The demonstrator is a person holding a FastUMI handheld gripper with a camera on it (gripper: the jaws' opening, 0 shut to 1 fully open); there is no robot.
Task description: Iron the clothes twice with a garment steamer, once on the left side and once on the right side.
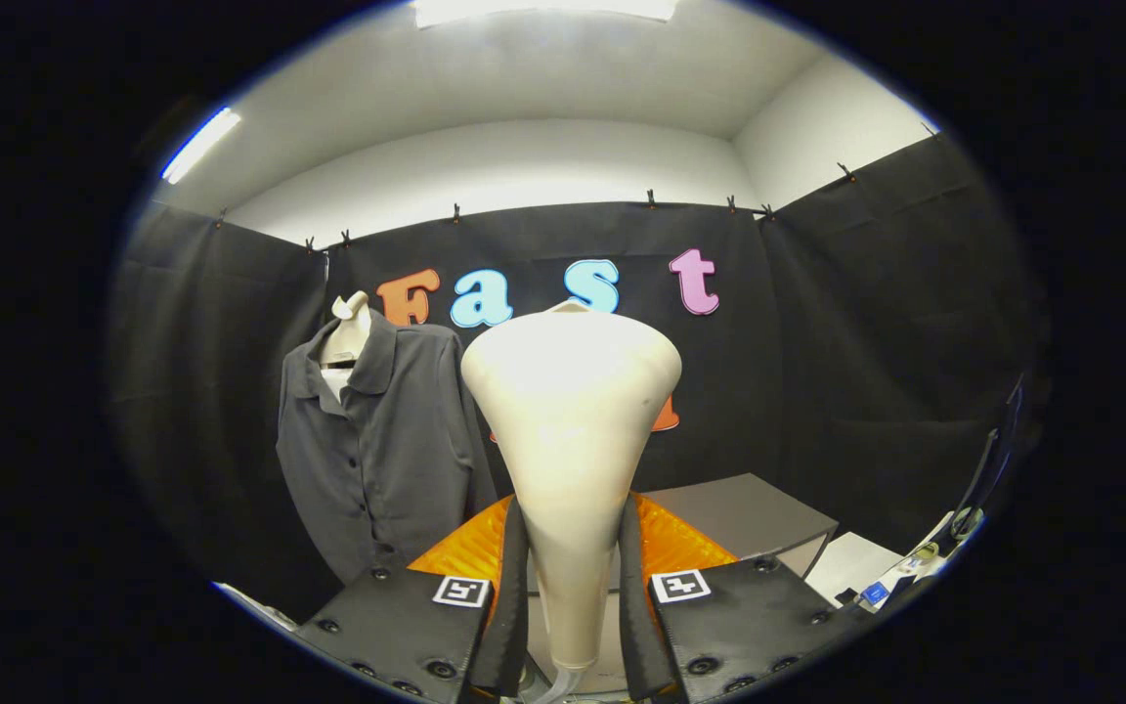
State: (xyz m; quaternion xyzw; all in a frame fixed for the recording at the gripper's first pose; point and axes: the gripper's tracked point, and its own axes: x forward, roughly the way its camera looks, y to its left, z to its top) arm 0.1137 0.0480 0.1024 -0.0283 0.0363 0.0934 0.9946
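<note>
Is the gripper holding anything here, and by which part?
Yes: the gripper is shut on the cream garment steamer, both fingers pressing its narrow handle below the flared head.

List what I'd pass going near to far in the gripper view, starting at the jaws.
Gripper, jaws shut on the steamer → grey box → shirt on its mannequin, by the back wall.

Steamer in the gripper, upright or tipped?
Upright. The steamer stands between the gripper fingers, both pressing its narrow neck, wide head up, beside the shirt.
</note>
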